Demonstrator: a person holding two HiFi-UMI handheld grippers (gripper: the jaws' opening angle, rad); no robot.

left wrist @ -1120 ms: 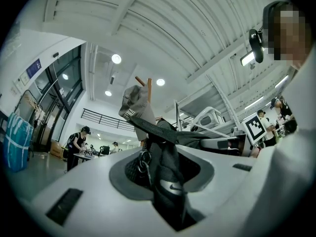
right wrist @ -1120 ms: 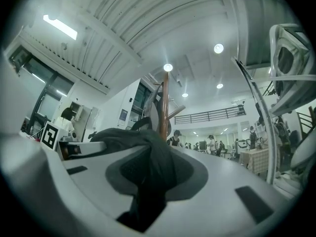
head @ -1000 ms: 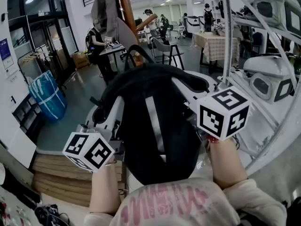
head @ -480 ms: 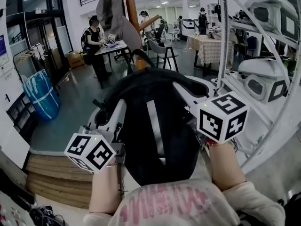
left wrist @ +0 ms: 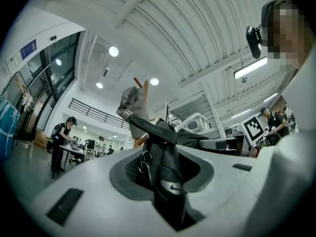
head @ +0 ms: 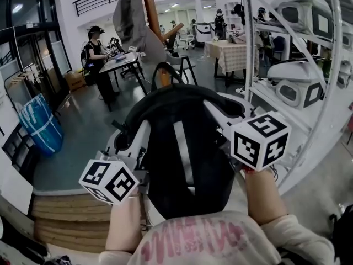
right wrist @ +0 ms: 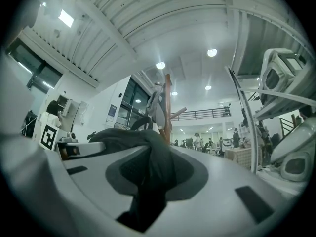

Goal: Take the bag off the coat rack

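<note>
A black backpack (head: 165, 164) with a grey centre stripe hangs in front of me in the head view, between both grippers. My left gripper (head: 134, 143) is shut on a strap with a metal ring at the bag's left side, seen as dark webbing (left wrist: 166, 168) between the jaws. My right gripper (head: 222, 115) is shut on the bag's black fabric (right wrist: 154, 168) at its right shoulder. The bag's top loop (head: 163, 70) stands up in front of the wooden coat rack pole (head: 149, 7). Whether it hangs on a peg I cannot tell. A grey garment (head: 129, 15) hangs on the rack.
A metal shelf frame (head: 251, 65) with white machines stands close on the right. A wooden platform (head: 66, 217) lies at lower left, with a blue bag (head: 37, 128) beyond it. A person (head: 95, 54) stands at a desk, and a chair (head: 185, 65) is behind the rack.
The room behind has shifted in the head view, so my head has turned a little. Both grippers keep their grip, and the bag stays at the same place between them.
</note>
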